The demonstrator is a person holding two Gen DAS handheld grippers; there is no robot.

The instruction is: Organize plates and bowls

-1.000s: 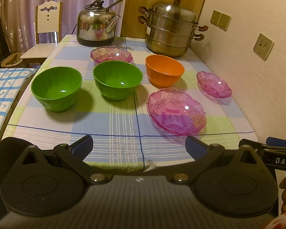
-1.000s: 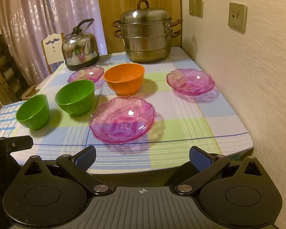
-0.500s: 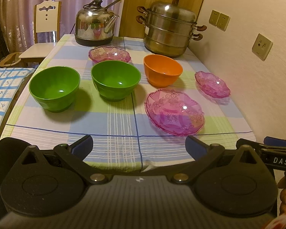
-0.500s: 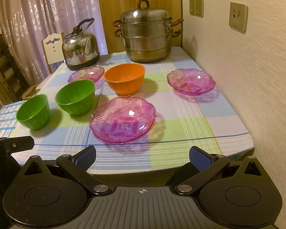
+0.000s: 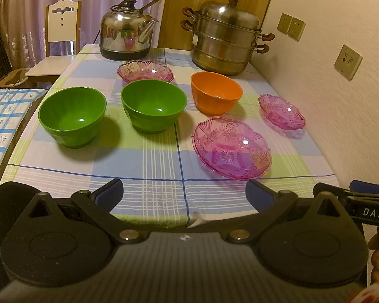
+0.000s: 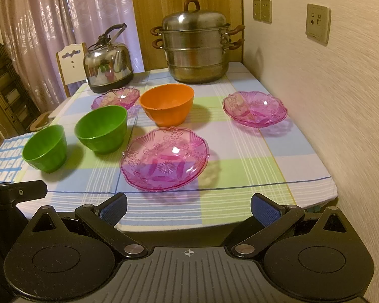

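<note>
The checked tablecloth (image 5: pixel 144 166) spreads ahead of both claws, and on it, far ahead, stand the stacked steel steamer pot (image 6: pixel 197 50) and the kettle (image 5: pixel 128 35). Nearer sit the bowls: two green bowls, one ahead-left of the left gripper (image 5: pixel 184 195) at (image 5: pixel 72 120) and one straight ahead (image 5: pixel 154 106), with the orange bowl (image 5: pixel 216 92) ahead-right. They look like light, stiff plastic that should nest; a pinch on the rim wall would serve.

Three pink glass-like plates lie apart — the largest plate (image 6: pixel 164 159) just ahead of the right gripper (image 6: pixel 189 210), one plate (image 6: pixel 255 108) ahead-right near the wall, one plate (image 6: pixel 116 98) far ahead-left. Judged smooth, probably slippery and perhaps brittle, they want a grip on the scalloped edge.

Both claws stand spread wide, holding nothing, short of the table's near edge.
</note>
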